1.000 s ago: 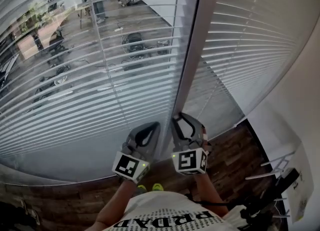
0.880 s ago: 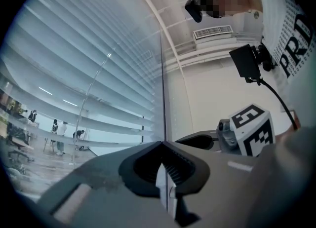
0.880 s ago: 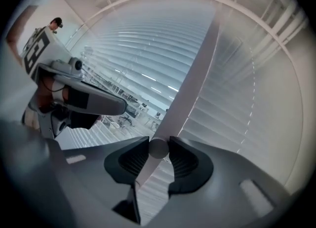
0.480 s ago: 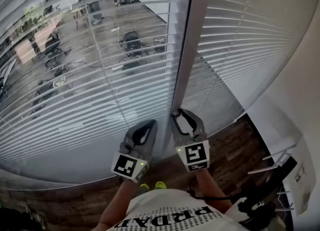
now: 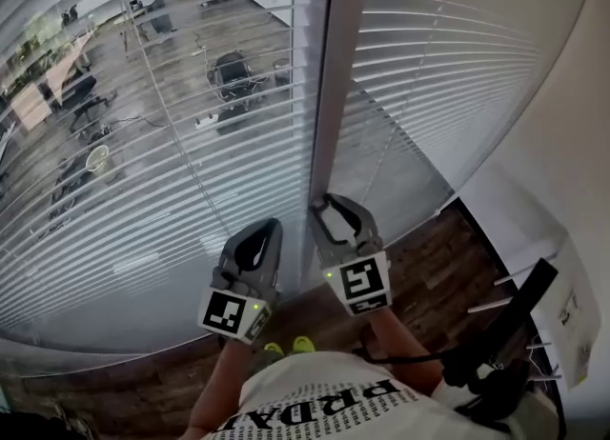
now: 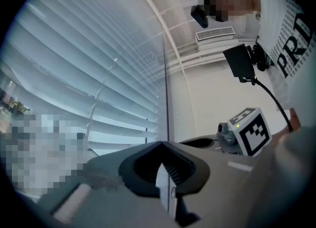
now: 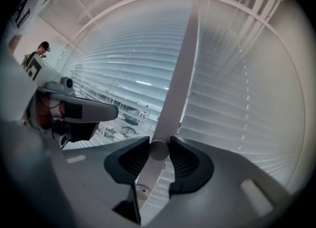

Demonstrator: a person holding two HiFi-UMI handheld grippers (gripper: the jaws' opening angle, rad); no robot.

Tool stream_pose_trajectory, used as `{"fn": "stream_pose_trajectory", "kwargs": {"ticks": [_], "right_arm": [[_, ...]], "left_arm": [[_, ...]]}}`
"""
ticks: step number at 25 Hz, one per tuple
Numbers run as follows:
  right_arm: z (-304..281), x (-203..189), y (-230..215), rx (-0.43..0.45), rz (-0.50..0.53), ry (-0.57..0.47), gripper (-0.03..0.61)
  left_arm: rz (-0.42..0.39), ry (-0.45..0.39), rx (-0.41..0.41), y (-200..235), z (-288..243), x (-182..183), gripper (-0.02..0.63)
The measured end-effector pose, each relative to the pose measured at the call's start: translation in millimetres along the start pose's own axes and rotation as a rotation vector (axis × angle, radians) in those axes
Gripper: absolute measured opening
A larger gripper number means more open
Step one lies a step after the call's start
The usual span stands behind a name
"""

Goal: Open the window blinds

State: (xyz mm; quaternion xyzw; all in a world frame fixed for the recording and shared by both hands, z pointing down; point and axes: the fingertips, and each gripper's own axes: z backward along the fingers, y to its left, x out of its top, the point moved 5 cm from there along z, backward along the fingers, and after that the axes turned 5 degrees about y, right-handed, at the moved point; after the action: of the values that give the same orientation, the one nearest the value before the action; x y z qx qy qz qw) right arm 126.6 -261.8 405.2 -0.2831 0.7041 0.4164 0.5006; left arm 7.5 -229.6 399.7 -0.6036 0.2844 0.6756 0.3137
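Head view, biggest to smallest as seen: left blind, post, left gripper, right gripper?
1. left blind
2. post
3. left gripper and right gripper: look about equal, so not ranked.

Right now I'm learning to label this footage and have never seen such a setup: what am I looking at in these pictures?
There is no robot here. A person stands at a window, holding a hand tool with two jaws in each hand. The head view comes from a camera on the person's head. It looks down on the left gripper and the right gripper, both held up against the slatted blinds above a dark wood floor. The other two pictures come from cameras riding on each tool, looking along its jaws. The right gripper's jaws are closed on a white wand that runs up beside the blinds. The left gripper's jaws are closed on what looks like a thin cord.
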Motion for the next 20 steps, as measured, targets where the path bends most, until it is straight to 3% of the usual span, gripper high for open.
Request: {"fn": "stream_pose_trajectory", "kwargs": {"ticks": [13,20], "right_arm": [[6.0,-4.8,0.3,-0.010,-0.018,0.002,0.123],[10.2,6.8,3.2,0.002,-0.015,-0.009,0.123]], "left_arm": [[-0.012,0.031,0.007,-6.4,10.2,-13.7,-0.008],[0.038,0.072,0.010,-13.1,40.1,-32.0,-0.008]]}}
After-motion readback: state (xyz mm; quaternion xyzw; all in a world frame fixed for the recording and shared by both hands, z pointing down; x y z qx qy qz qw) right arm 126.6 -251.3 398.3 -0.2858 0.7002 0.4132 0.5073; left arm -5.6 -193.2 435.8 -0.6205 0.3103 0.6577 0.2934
